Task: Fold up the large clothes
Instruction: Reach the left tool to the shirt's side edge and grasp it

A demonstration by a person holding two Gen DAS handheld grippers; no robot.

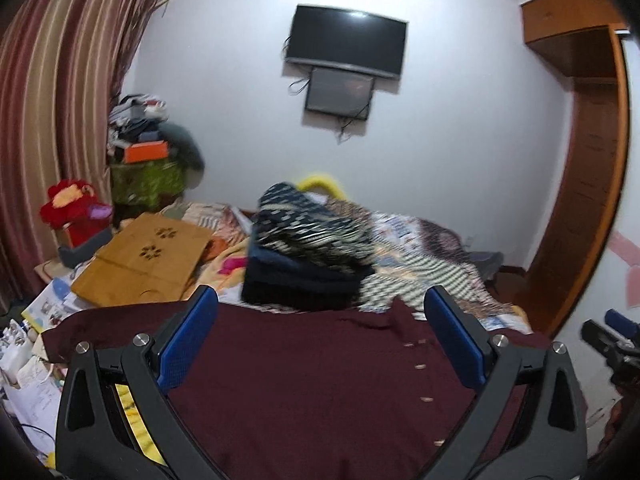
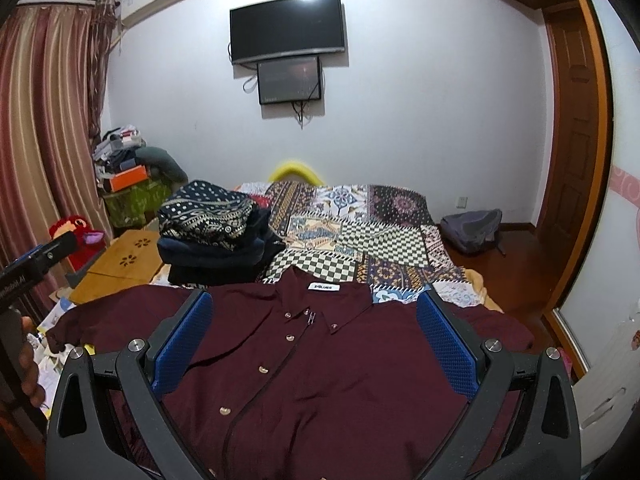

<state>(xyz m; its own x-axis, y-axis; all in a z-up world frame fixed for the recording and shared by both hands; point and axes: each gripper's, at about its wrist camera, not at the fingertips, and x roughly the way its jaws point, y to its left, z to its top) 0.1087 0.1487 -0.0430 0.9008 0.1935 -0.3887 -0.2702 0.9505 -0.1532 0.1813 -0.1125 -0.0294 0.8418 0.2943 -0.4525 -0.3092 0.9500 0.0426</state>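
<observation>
A dark maroon button-up shirt (image 2: 320, 360) lies spread flat, front up, on the near end of the bed, collar and white label toward the far side. It also shows in the left wrist view (image 1: 312, 368). My right gripper (image 2: 316, 312) is open and empty, hovering above the shirt's chest. My left gripper (image 1: 320, 308) is open and empty above the shirt's left half. The right gripper's black body (image 1: 608, 340) shows at the right edge of the left wrist view; the left one (image 2: 36, 260) shows at the left edge of the right wrist view.
A stack of folded dark and patterned clothes (image 2: 212, 232) sits on the bed beyond the shirt's left shoulder. A patchwork bedspread (image 2: 380, 236) covers the bed. A wooden lap table (image 2: 120, 264), red plush toy (image 2: 80, 236) and clutter lie left; a backpack (image 2: 472, 228) lies on the floor right.
</observation>
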